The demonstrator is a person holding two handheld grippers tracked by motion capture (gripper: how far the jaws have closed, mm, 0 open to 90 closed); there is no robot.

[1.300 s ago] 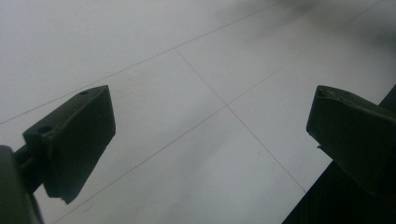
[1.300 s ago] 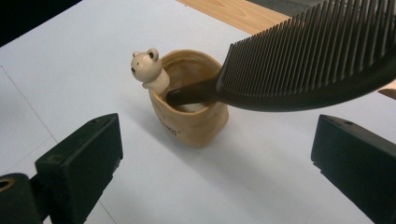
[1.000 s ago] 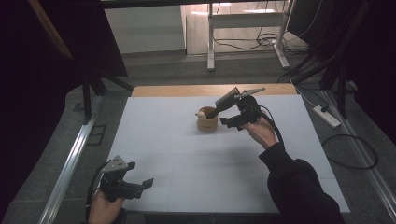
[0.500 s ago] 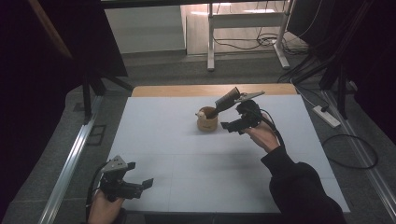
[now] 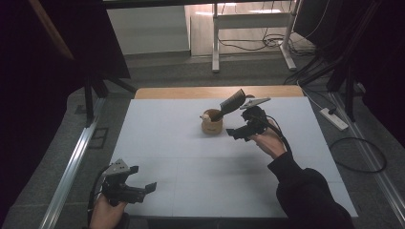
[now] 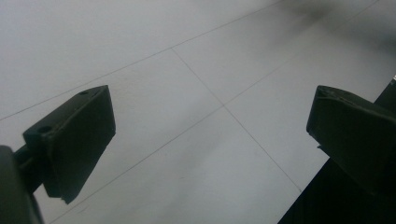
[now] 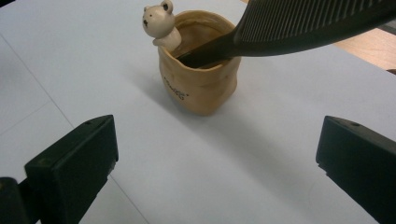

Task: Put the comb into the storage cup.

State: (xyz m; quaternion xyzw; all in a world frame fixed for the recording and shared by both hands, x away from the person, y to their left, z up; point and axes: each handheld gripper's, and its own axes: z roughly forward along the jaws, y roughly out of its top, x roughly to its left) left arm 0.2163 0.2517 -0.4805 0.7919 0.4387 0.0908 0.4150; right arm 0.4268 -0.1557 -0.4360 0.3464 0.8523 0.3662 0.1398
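A short line of small dark print runs down the front of the tan cup point(image 7: 201, 88). Its letters are too small and blurred to read.

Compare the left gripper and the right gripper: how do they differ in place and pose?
The left gripper sits low at the near left corner of the table, over bare surface; the right gripper is raised farther off, beside the cup. The left one faces only the white sheet, while the right one faces the cup and the comb leaning in it. Both stand open and hold nothing.
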